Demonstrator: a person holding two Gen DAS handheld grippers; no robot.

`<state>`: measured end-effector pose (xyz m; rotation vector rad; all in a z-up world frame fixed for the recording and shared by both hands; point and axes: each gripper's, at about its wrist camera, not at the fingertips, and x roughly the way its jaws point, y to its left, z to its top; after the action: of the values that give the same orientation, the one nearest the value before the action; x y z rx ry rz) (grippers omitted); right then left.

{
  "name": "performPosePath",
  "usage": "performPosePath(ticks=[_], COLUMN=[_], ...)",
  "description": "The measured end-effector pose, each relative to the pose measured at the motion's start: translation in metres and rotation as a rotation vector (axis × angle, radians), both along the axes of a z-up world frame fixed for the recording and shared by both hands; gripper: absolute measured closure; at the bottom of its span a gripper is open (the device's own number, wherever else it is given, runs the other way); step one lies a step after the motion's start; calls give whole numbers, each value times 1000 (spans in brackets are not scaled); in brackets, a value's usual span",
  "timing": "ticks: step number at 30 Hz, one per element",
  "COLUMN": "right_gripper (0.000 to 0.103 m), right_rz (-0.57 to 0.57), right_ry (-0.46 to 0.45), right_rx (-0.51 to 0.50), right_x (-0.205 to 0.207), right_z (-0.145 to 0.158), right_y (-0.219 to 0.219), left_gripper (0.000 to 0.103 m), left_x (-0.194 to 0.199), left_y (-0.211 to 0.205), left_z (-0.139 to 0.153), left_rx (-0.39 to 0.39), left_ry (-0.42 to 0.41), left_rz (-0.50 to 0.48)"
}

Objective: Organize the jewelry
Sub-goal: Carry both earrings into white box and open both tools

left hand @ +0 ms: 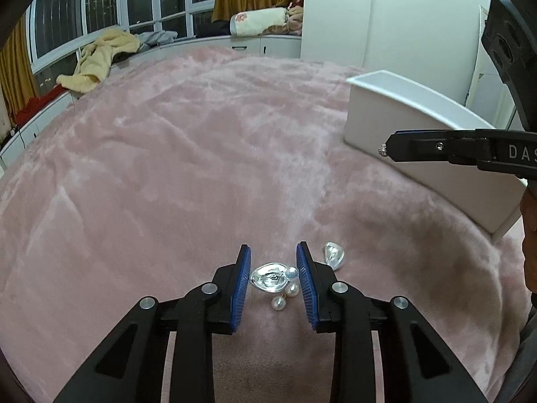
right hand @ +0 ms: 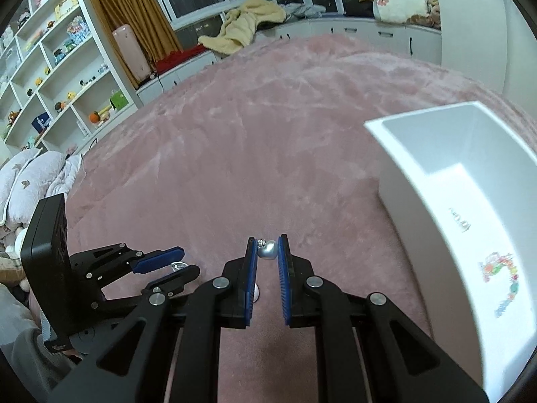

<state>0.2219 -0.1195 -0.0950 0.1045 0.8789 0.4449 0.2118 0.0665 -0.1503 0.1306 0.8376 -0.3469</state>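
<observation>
A silver pearl earring with a small sparkling stud (right hand: 267, 249) is pinched between the blue pads of the right gripper (right hand: 267, 252), above the pink plush blanket (right hand: 255, 154) and left of the white rectangular box (right hand: 436, 181). The left gripper (left hand: 273, 270) is spread open around a shiny silver oval earring with hanging white pearls (left hand: 273, 280) that lies on the blanket.

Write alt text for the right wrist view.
The right gripper pinches a silver pearl earring at its fingertips above a pink plush blanket. A white box holding a colourful beaded bracelet sits to its right; the left gripper hangs open at lower left.
</observation>
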Motion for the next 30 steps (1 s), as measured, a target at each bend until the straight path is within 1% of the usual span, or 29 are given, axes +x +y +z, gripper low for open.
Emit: performPosePath(ticks=[4,9,14,23,25,30], right_gripper=[90,90,90,90,90,90], right_rz=[-17,-57,-117,-221,-247,-325], right_ry=[-31,-67,-85,-124,-128,-124], right_rx=[21,1,-8,-59,-74,-69], right_x=[-12,-23,-32,-48,-53,-59], right_z=[16,33,39,56,57,55], right_y=[-14,-34,-61,-102,-112,-148], left_gripper=[70,70,70,70,70,70], left_x=[-2,0,0,-1,0,3], left_y=[-8,-25,-51,-97,-109,-137], left_z=[20,39,59,85,91,100], left_rx=[-6,-17,-28,-43,-50,-77], left_ry=[-32,-60,-91,-129,-135,-140], left_rz=[-17,-41,-80,-148,-165,-208])
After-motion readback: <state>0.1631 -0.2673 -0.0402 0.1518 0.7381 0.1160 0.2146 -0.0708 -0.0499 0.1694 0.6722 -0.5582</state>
